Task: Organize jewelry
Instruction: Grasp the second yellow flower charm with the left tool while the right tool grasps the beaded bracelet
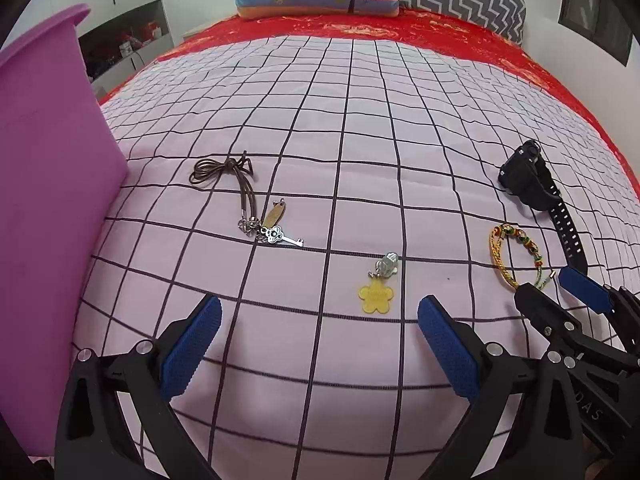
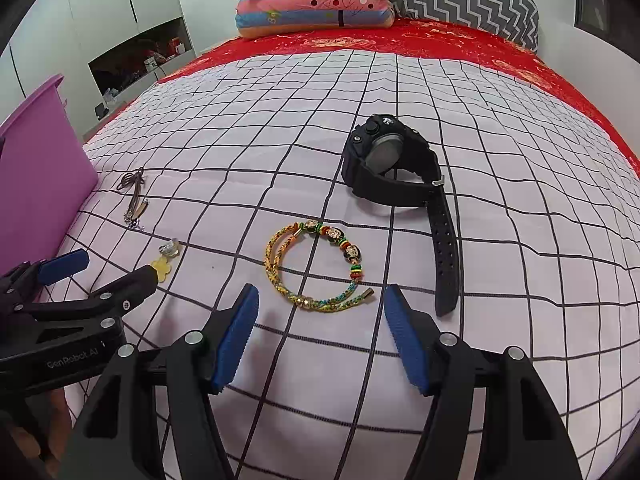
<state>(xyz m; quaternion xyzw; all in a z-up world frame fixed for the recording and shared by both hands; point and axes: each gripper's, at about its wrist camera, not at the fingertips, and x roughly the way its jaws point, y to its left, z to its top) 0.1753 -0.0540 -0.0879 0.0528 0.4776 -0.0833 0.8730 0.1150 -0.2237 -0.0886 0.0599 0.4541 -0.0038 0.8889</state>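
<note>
Blue-padded, my right claw (image 2: 318, 320) hangs wide and empty over the braided bracelet (image 2: 316, 266) flat on the checked bedspread (image 2: 520, 280), lined up to straddle it, left claw (image 1: 320, 332) likewise open

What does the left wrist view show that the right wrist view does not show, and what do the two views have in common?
Only the left wrist view shows the small silver key on the cord necklace clearly, and the whole yellow flower charm.

Only the right wrist view shows the watch face and the beads of the braided bracelet in detail.

Both show the purple box, the checked sheet, the pillows, and both open, empty grippers: left gripper, right gripper.
</note>
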